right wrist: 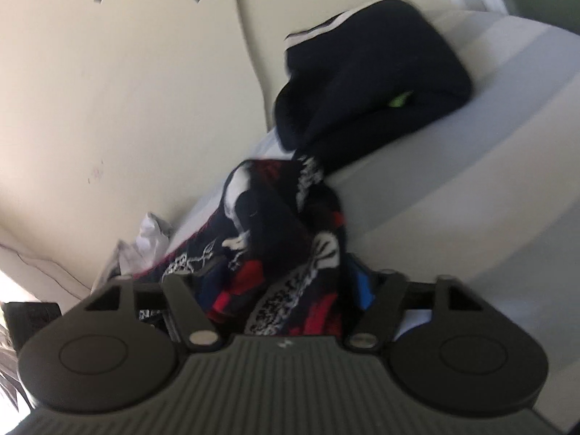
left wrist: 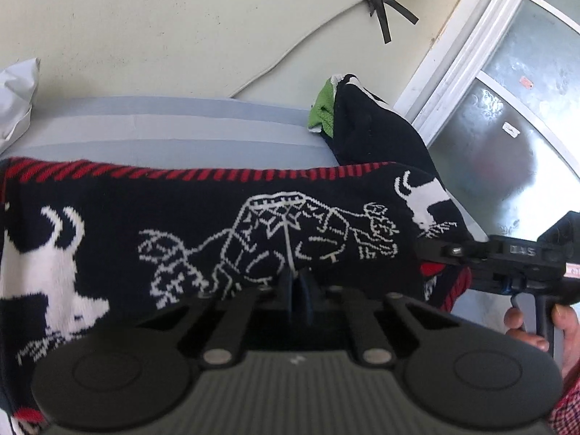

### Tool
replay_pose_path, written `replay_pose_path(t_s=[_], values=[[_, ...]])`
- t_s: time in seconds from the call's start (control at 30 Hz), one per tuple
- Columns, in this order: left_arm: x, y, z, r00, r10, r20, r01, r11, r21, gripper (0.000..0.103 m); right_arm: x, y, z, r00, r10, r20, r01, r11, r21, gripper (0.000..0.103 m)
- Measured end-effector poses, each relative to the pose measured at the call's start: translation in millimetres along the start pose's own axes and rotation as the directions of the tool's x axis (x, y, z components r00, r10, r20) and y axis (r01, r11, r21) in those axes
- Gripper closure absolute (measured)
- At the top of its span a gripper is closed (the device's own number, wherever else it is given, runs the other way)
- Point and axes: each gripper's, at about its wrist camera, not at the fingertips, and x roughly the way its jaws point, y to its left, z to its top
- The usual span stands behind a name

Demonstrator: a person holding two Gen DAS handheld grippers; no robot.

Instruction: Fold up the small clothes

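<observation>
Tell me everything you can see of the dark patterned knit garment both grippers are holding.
The knit garment is navy with white bull figures, a white line-drawn motif and a red-striped edge. It looks like thick, soft knit. It is stretched wide above the pale blue-grey surface. The left gripper pinches its lower middle; the right gripper holds its right end, where it bunches, showing red and blue patches.

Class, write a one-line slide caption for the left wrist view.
Left gripper and right gripper hold a patterned knit garment stretched over the bed.
</observation>
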Motion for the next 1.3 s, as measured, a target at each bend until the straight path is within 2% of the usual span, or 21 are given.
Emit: replay_pose_path(t_s=[0.03,0.07,0.13,0.2,0.27,0.37,0.43,0.53,0.6,0.7,0.77,0.83,0.9,0.93,0.97,1.03,1.1,1.2,1.3], values=[[0,0,0,1.0,0.001,0.001,-0.001,1.0,0.001,0.095,6,2,-1,1.0,-0.002,-0.021,0.002,1.0,0.015,0.066],[-1,-1,-1,1.0,0.001,0.001,-0.001,1.0,-0.001,0.095,8,5,-2,1.0,-0.005,-0.016,0.005,1.0,0.023,0.072],[-3,1,-1,1.0,-0.007,0.004,0.007,1.0,-0.008,0.095,-2,22,2,0.998,0.061,0.027,-0.061,0.998,0.016,0.078],[-6,5,-2,1.0,-0.019,0.005,0.019,1.0,-0.017,0.095,-15,60,3,0.99,0.122,0.07,-0.115,0.989,-0.095,0.08],[-9,10,-2,0.999,-0.034,0.006,0.034,0.999,-0.038,0.095,-18,107,-3,0.988,0.143,0.061,-0.123,0.959,-0.254,0.081],[-33,25,-11,0.998,-0.062,0.023,0.063,0.995,-0.071,0.095,-1,172,-23,0.993,0.121,0.009,-0.102,0.874,-0.474,0.081],[-61,40,-24,0.997,-0.049,0.058,0.053,0.996,-0.067,0.086,16,204,-39,0.991,0.121,-0.053,-0.129,0.823,-0.554,0.082],[-114,73,-47,0.99,0.041,0.132,-0.029,0.995,-0.091,0.073,44,239,-66,0.987,0.104,-0.121,-0.158,0.745,-0.648,0.082],[-151,99,-58,0.975,0.112,0.191,-0.083,0.985,-0.154,0.07,71,254,-82,0.983,0.082,-0.166,-0.175,0.703,-0.689,0.082],[-191,126,-62,0.939,0.201,0.278,-0.123,0.954,-0.274,0.065,112,266,-107,0.966,0.031,-0.255,-0.209,0.672,-0.711,0.082],[-203,128,-53,0.922,0.193,0.336,-0.098,0.955,-0.281,0.061,142,267,-122,0.955,-0.028,-0.295,-0.206,0.653,-0.729,0.084],[-203,115,-39,0.912,0.163,0.375,-0.076,0.969,-0.235,0.05,140,266,-136,0.963,-0.013,-0.269,-0.206,0.607,-0.768,0.085],[-189,92,-22,0.915,0.126,0.382,-0.07,0.985,-0.157,0.049,137,273,-139,0.965,-0.026,-0.26,-0.193,0.599,-0.777,0.081],[-176,79,-11,0.917,0.131,0.377,-0.095,0.989,-0.112,0.05,134,270,-138,0.965,-0.023,-0.261,-0.198,0.589,-0.783,0.08],[-164,69,-3,0.919,0.155,0.363,-0.136,0.988,-0.08,0.051,132,267,-139,0.965,-0.015,-0.261,-0.206,0.576,-0.791,0.08],[-128,59,11,0.925,0.239,0.294,-0.241,0.97,-0.03,0.062,122,257,-134,0.967,0.01,-0.255,-0.212,0.586,-0.782,0.076],[-106,64,14,0.911,0.306,0.277,-0.314,0.949,-0.017,0.062,106,254,-133,0.965,0.05,-0.256,-0.237,0.579,-0.78,0.069],[-113,82,12,0.918,0.28,0.281,-0.269,0.96,-0.077,0.06,64,247,-126,0.967,0.138,-0.216,-0.256,0.562,-0.787,0.066],[-115,94,6,0.918,0.271,0.29,-0.25,0.962,-0.106,0.054,32,236,-104,0.981,0.172,-0.088,-0.174,0.588,-0.79,0.066]])
